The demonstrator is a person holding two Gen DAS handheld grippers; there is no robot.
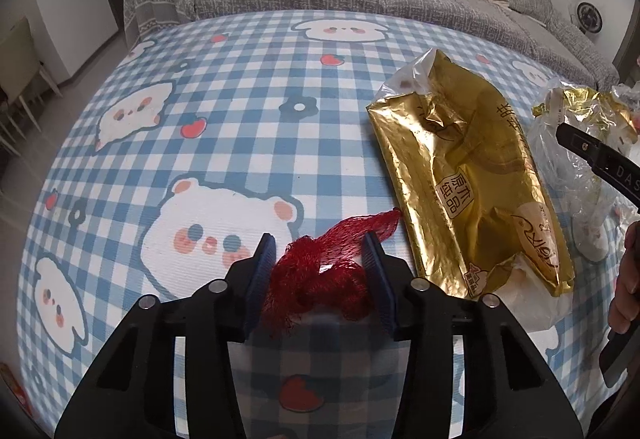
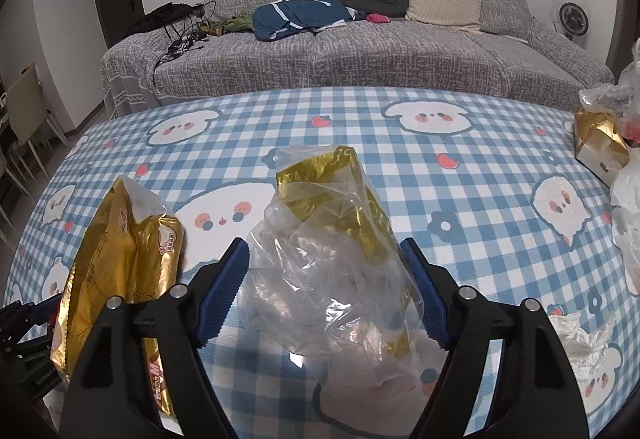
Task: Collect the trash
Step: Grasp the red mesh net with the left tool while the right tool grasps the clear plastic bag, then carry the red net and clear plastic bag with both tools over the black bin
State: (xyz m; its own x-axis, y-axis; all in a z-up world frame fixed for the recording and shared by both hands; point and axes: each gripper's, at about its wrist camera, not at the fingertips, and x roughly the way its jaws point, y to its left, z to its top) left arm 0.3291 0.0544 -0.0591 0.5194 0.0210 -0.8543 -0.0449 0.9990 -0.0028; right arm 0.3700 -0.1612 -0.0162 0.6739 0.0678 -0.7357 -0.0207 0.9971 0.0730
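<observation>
A crumpled red mesh net [image 1: 320, 275] lies on the blue checked tablecloth [image 1: 240, 87] between the fingers of my left gripper [image 1: 320, 243], which is open around it. A large gold wrapper [image 1: 468, 175] lies just right of it; it also shows in the right wrist view [image 2: 120, 271]. A clear plastic bag with gold foil inside [image 2: 332, 263] sits between the fingers of my right gripper [image 2: 325, 251], which is open around it. The bag also shows in the left wrist view [image 1: 576, 143], with the right gripper's finger [image 1: 592, 151] beside it.
More crumpled plastic and a gold box [image 2: 600, 143] lie at the table's right edge. White crumpled wrap [image 2: 576, 335] lies near the front right. A grey sofa [image 2: 340, 51] with a backpack, clothes and a pillow stands behind the table. Chairs [image 2: 28, 119] stand at left.
</observation>
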